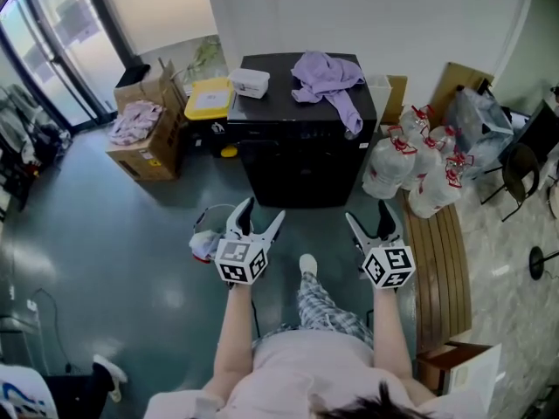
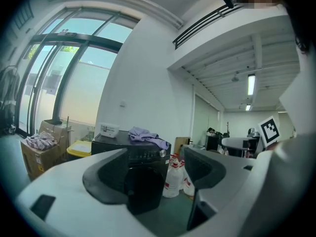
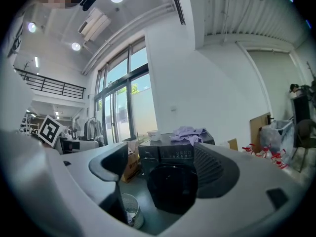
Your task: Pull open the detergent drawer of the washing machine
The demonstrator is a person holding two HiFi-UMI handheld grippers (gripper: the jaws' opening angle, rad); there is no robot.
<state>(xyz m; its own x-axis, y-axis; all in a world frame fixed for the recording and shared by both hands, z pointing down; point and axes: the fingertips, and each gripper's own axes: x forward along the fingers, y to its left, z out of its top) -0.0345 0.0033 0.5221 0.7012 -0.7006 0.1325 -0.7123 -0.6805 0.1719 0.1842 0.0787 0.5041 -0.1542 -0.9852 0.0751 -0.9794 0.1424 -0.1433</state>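
The left gripper (image 2: 155, 172) has its two jaws spread wide apart with nothing between them; through the gap, in the lower middle of the left gripper view, stands the black washing machine (image 2: 144, 164), well apart from the jaws. The right gripper (image 3: 160, 174) is likewise wide open and holds nothing, and its gap frames the same machine's dark round door and control panel. The detergent drawer cannot be picked out on that front in any view. In the head view both grippers sit side by side at the centre of the frame, jaws pointing up the picture toward the machine, marker cubes facing the camera. The left forearm (image 1: 229, 339) and right forearm (image 1: 390, 330) run straight up from the person's body at the bottom edge, roughly parallel, with a white shoe (image 1: 307, 264) between the grippers. The machine fills the upper middle, against a white wall. A purple cloth (image 1: 327, 81) and a small white box (image 1: 250, 82) lie on its top. Left of it are a yellow-lidded bin (image 1: 210, 99) and a cardboard box (image 1: 148, 142); right of it, white bags (image 1: 410, 164) and a wooden bench (image 1: 441, 260). A small basket (image 1: 205, 234) sits on the floor just beside the left gripper.
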